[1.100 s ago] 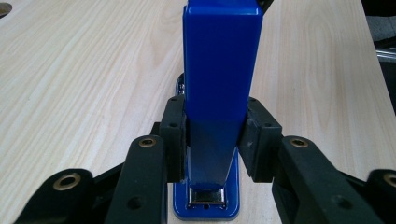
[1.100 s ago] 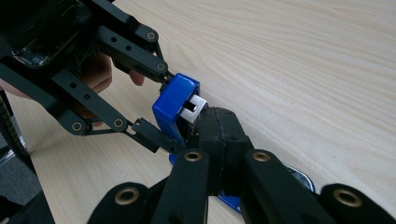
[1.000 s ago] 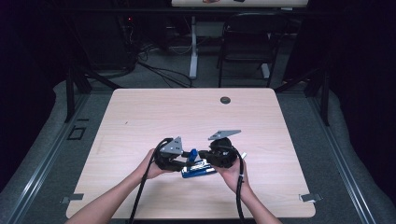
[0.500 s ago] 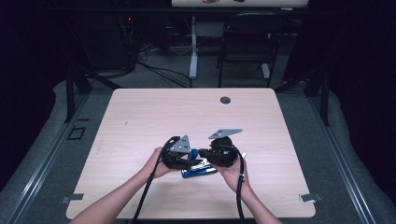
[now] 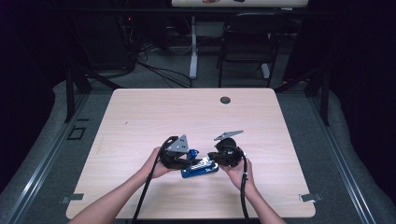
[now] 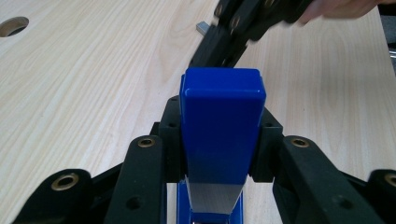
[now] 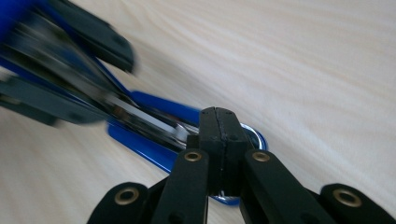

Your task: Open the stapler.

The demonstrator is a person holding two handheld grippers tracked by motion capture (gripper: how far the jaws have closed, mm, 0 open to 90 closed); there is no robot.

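Light wooden table (image 5: 140, 121) in a dark room. Blue stapler (image 5: 200, 168) lies near the front edge, about mid-width. Left gripper (image 6: 222, 140) clamps the stapler's blue top arm. Right gripper (image 7: 219, 140) jaws pressed together, tips at the stapler's metal front end.

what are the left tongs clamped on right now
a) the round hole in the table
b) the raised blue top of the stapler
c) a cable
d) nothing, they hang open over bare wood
b: in the left gripper view the left tongs press on both sides of the blue stapler top, which stands tilted up off its base above the table.
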